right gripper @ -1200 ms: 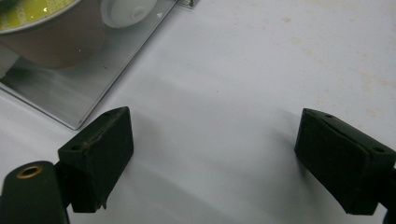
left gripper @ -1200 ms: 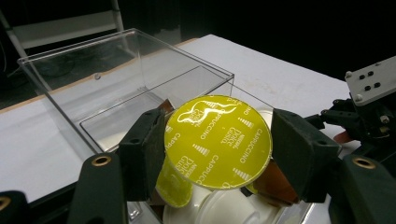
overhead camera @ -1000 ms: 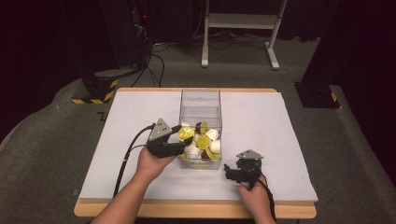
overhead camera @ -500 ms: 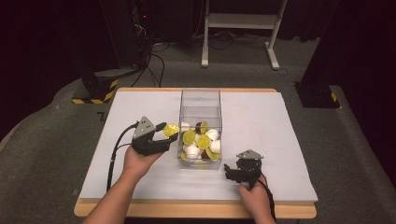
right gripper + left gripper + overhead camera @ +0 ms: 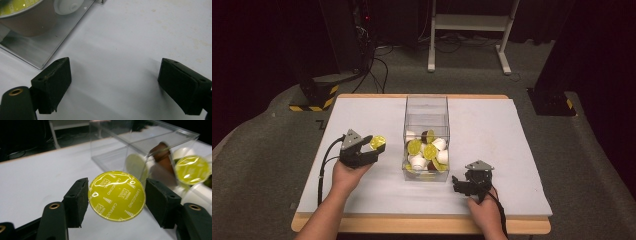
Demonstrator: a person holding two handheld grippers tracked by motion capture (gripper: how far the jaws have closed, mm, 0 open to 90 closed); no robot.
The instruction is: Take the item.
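A clear plastic box point(image 5: 426, 107) stands mid-table, holding several coffee capsules point(image 5: 427, 151) with yellow, white and brown tops. My left gripper point(image 5: 373, 147) hangs to the left of the box, above the white mat. It is shut on a yellow-lidded capsule point(image 5: 377, 142). In the left gripper view that capsule point(image 5: 116, 196) sits between both pads, its lid facing the camera, with the box point(image 5: 112, 152) behind it. My right gripper point(image 5: 460, 184) rests by the box's front right corner. In the right gripper view it point(image 5: 115, 82) is open over bare mat.
The white mat point(image 5: 512, 140) covers a wooden table with free room on both sides of the box. Beyond the far edge lie black cables point(image 5: 377, 65), a yellow-black striped base point(image 5: 314, 95) and a white metal frame point(image 5: 467, 30).
My left gripper has drawn out of the box to the left and sunk a little, carrying the yellow-lidded capsule. The right gripper has stayed put.
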